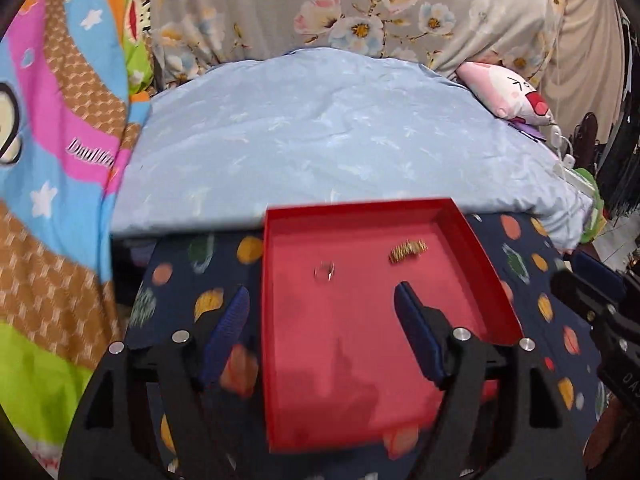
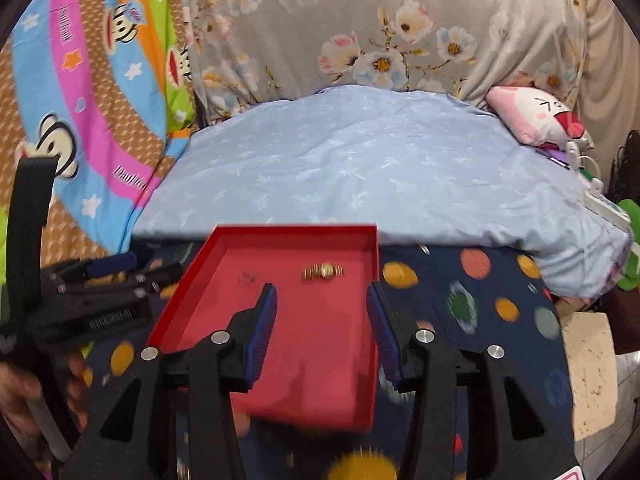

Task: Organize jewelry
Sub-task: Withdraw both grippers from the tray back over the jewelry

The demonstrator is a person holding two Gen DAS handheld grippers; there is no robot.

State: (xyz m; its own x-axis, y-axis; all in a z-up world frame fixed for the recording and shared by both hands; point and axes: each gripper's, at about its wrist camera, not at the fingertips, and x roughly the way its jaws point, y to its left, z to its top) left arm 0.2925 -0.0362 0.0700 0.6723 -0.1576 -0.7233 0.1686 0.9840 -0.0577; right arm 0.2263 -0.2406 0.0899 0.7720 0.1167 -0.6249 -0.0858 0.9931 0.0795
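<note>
Red tray (image 1: 472,240) on dark dotted cloth (image 1: 532,292). Gold watch (image 1: 408,251) and small ring (image 1: 325,271) lie apart on tray floor. Left gripper (image 1: 322,302) spread wide, empty. Right gripper (image 2: 321,300) spread, nothing between pads, above tray.

Both grippers (image 1: 320,300) (image 2: 322,296), jaws apart.

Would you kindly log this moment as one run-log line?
tray: red, on dotted cloth | inside: gold watch, ring | left gripper: open, empty | right gripper: open, empty
</note>
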